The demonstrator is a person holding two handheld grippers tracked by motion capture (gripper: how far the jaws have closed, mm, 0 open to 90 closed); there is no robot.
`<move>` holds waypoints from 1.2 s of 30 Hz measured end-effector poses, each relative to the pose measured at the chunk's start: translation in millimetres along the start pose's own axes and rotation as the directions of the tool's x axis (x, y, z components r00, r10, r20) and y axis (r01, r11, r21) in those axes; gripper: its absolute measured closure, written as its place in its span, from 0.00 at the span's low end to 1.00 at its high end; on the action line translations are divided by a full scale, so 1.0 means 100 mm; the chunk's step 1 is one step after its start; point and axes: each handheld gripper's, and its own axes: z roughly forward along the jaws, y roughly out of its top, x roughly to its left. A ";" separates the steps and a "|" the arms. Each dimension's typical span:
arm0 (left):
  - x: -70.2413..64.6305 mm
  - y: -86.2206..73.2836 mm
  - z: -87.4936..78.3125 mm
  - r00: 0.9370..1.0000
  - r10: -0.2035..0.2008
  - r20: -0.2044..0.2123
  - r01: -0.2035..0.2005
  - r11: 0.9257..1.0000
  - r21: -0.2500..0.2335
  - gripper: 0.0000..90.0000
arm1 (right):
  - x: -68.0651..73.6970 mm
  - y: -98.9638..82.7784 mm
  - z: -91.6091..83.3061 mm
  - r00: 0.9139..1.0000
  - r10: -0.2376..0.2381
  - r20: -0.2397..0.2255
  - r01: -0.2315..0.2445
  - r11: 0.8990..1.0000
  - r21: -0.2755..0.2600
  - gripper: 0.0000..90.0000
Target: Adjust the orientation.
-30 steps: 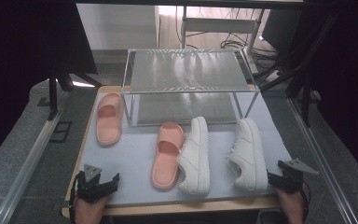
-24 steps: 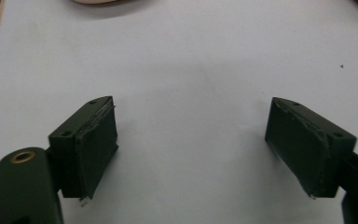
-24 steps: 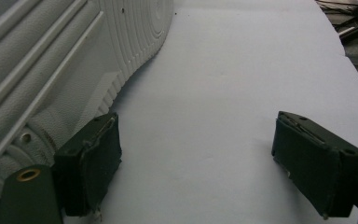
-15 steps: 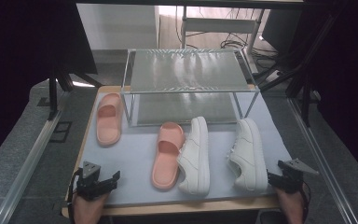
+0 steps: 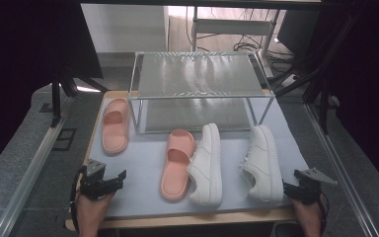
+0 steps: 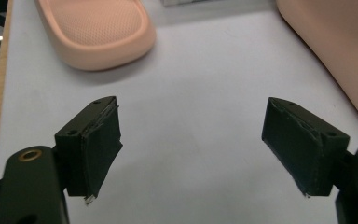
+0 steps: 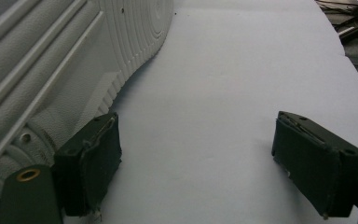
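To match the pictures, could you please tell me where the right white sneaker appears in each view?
High view: the right sneaker lies right of centre, near the front edge.
Right gripper view: its sole is at upper left.
Left gripper view: faces the left slide and middle slide instead.
Shared landmark: the grey mat.

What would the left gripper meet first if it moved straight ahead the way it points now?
Probably bare mat. The left gripper stands open with nothing between its jaws, aimed at the gap between the two pink slippers: one ahead to the left, one at the right edge. Past the gap, depth is unclear.
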 end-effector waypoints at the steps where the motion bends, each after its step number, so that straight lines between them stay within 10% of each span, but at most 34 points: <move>1: 0.01 0.02 0.02 1.000 0.002 0.001 -0.002 1.000 0.001 0.22 | 0.00 0.00 0.00 1.000 0.000 0.000 0.000 1.000 0.000 0.18; 16: 0.22 0.49 0.41 0.999 0.028 -0.025 -0.029 0.999 -0.022 0.25 | 0.00 0.00 0.00 1.000 0.000 0.000 0.000 1.000 0.000 0.18; 36: 0.51 1.03 1.00 0.994 0.021 -0.109 -0.020 1.000 0.006 0.60 | 0.00 0.00 0.00 1.000 -0.002 0.000 0.002 1.000 0.000 0.18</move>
